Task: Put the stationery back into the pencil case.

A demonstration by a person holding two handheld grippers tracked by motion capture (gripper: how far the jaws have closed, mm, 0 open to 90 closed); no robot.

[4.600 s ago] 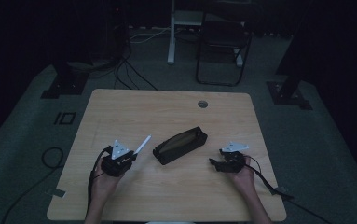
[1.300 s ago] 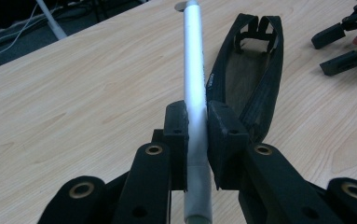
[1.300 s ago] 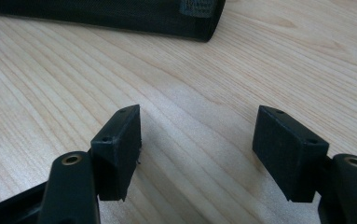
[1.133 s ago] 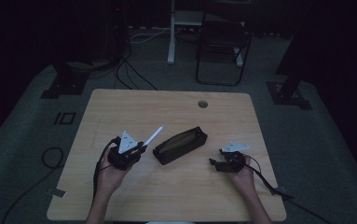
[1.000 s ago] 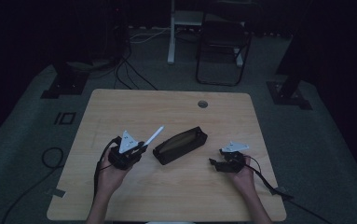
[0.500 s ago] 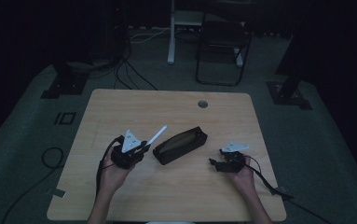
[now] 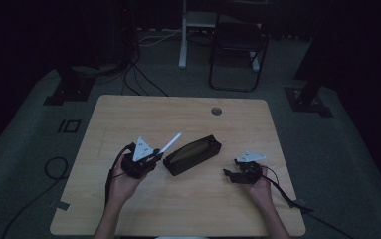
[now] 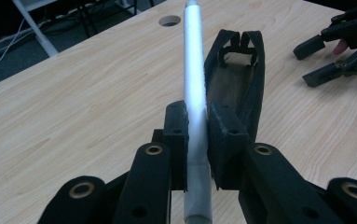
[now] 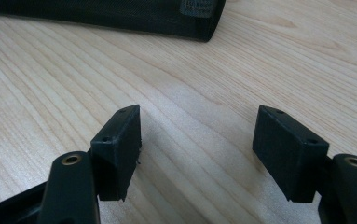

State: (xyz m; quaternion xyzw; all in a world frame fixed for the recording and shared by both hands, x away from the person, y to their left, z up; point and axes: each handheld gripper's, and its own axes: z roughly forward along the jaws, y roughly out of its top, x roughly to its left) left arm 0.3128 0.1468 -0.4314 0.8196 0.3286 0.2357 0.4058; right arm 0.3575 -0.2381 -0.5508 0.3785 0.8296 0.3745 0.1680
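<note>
Gripping a white pen (image 8: 195,93) tight in the left gripper (image 8: 196,122), just beside the open black pouch (image 7: 193,155). Resting the right gripper (image 9: 197,149) wide open and empty on the table (image 7: 128,114).

1. The high view looks forward and down from above the person's side of the table (image 7: 128,114); it stands far off, taking in the whole tabletop and the floor beyond it.
2. The left gripper view rides on the left gripper (image 8: 197,135) and looks along its jaws, close up, past the white pen (image 8: 195,70) clamped between them to the open black case (image 8: 241,79) just ahead.
3. The right gripper view rides on the right gripper (image 9: 197,149), low and very near the wood, facing the case's side ahead of its spread jaws.
4. All three views share the case; the left gripper view also catches the right gripper off to its right.
</note>
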